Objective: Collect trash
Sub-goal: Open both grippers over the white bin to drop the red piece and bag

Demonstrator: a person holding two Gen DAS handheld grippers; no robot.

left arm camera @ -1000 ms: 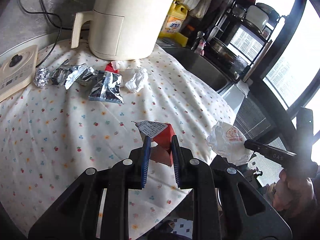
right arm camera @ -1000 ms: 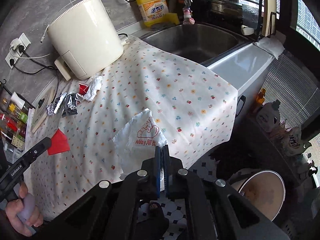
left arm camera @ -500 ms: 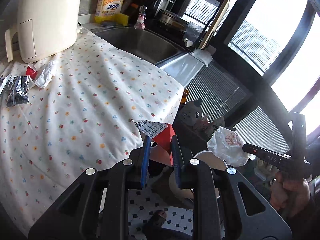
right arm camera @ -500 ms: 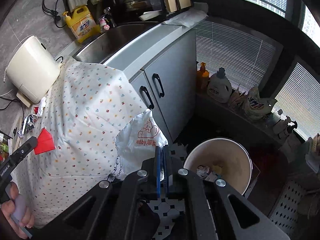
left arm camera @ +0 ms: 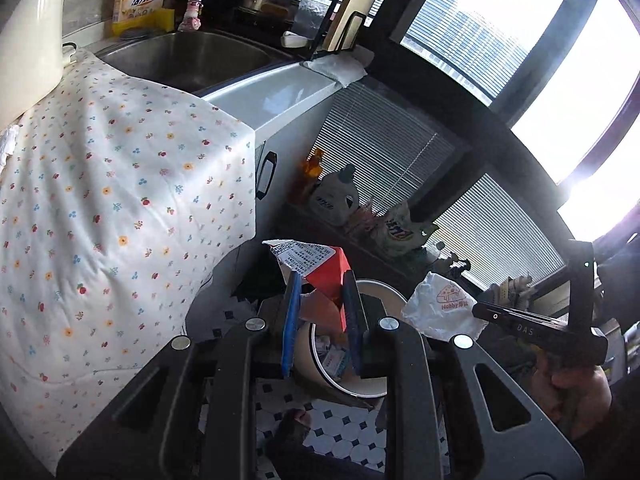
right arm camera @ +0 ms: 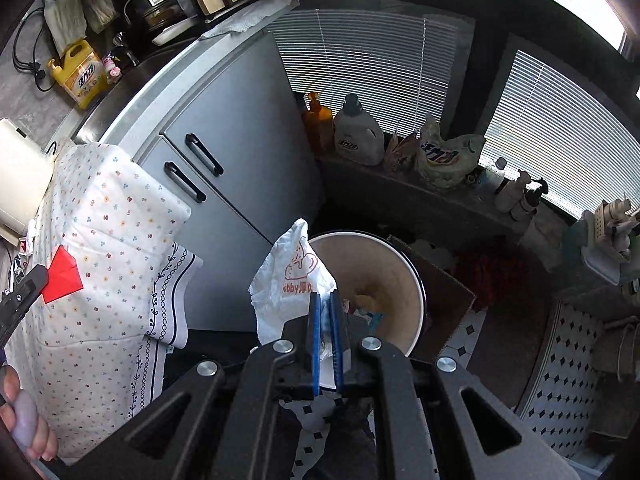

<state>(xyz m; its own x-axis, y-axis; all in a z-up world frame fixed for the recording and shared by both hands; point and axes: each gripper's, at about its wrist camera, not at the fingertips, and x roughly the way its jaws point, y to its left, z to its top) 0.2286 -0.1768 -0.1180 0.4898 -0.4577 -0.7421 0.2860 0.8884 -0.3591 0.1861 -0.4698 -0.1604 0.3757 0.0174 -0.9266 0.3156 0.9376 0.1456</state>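
My left gripper [left arm camera: 322,280] is shut on a red carton piece [left arm camera: 326,276] with a white printed label, held above the white trash bin [left arm camera: 352,388] on the floor. My right gripper [right arm camera: 326,304] is shut on a crumpled white paper wrapper [right arm camera: 290,280] with orange print, held over the near rim of the same bin [right arm camera: 400,264], which has some trash inside. The wrapper also shows in the left wrist view [left arm camera: 440,308], and the red piece in the right wrist view [right arm camera: 60,274].
The counter with the floral cloth [left arm camera: 100,208] lies to the left, with the sink [left arm camera: 188,56] behind it. Grey cabinet doors [right arm camera: 224,168] stand beside the bin. Detergent bottles [right arm camera: 356,136] line a low ledge under the blinds. A cardboard box [right arm camera: 444,296] sits behind the bin.
Both grippers have swung away from the counter and down toward the bin on the floor, each still holding its piece of trash. The bin is now right under both.
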